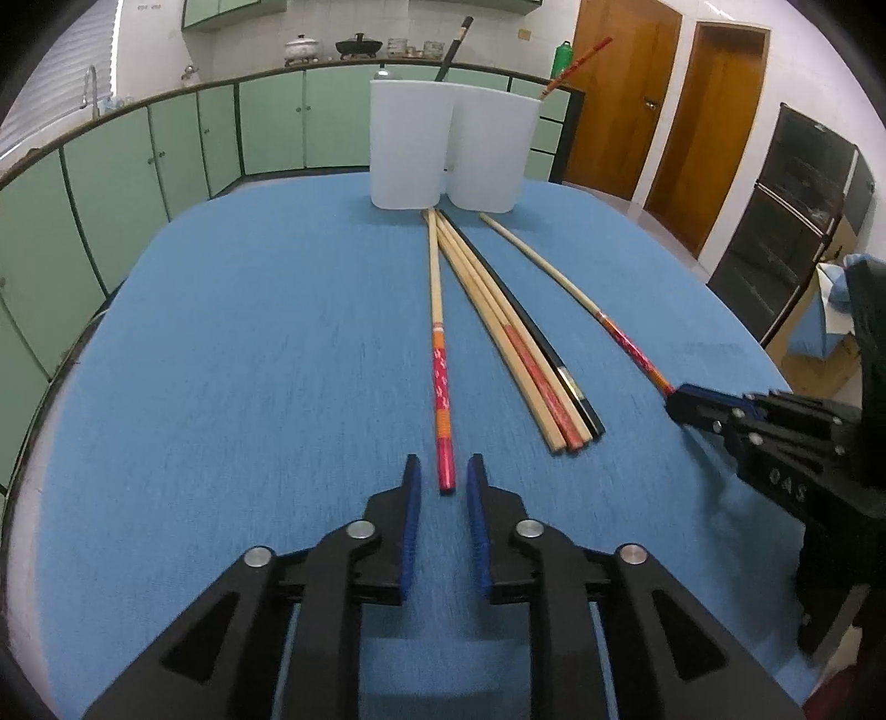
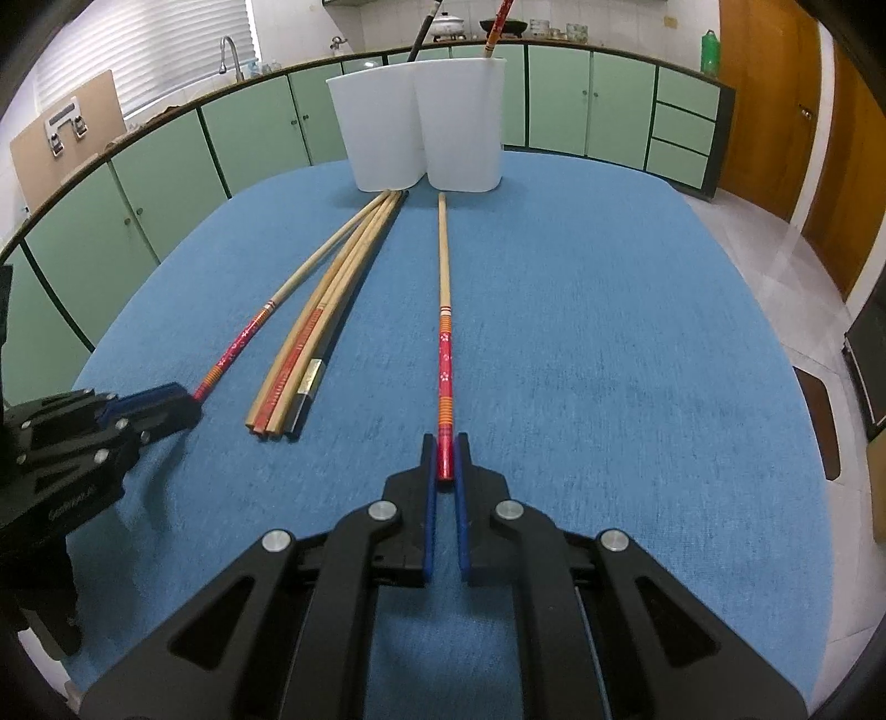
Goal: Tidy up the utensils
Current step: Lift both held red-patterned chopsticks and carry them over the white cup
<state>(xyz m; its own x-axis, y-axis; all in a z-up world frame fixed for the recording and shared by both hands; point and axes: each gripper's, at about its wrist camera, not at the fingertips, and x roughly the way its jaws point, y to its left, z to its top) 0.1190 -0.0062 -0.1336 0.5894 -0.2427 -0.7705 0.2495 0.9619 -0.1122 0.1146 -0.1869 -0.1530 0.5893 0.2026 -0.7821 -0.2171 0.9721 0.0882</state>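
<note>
Chopsticks are all over the blue table (image 1: 249,332): a loose bundle (image 1: 520,343) of plain wooden, red-ended and black ones in the middle, plus two separate red flowery ones either side of it, all pointing at the white holder (image 1: 448,144) at the far end. The left red chopstick (image 1: 443,387) lies flat with its near end right between the tips of the left gripper (image 1: 444,462), but the claw is only narrowly parted and I can see blue cloth on both sides of the stick, so it's not pinched. The right red chopstick (image 2: 444,354) has its near end sitting between the tips of the right gripper (image 2: 444,443), and those jaws are pulled in tight on it, so that one is clamped. Hard-to-see stuff: the holder hides the lower parts of the black stick (image 1: 454,47) in its left compartment and the red stick (image 1: 576,66) in its right one, and I can't honestly count the bundle since the sticks overlap. From the left wrist view the right claw shows side-on and covers its chopstick's end, so you can't judge that grip from there; the right wrist view settles it. Same deal reversed for the left claw. The black one in the bundle is clear from the left camera, mostly buried from the right
</note>
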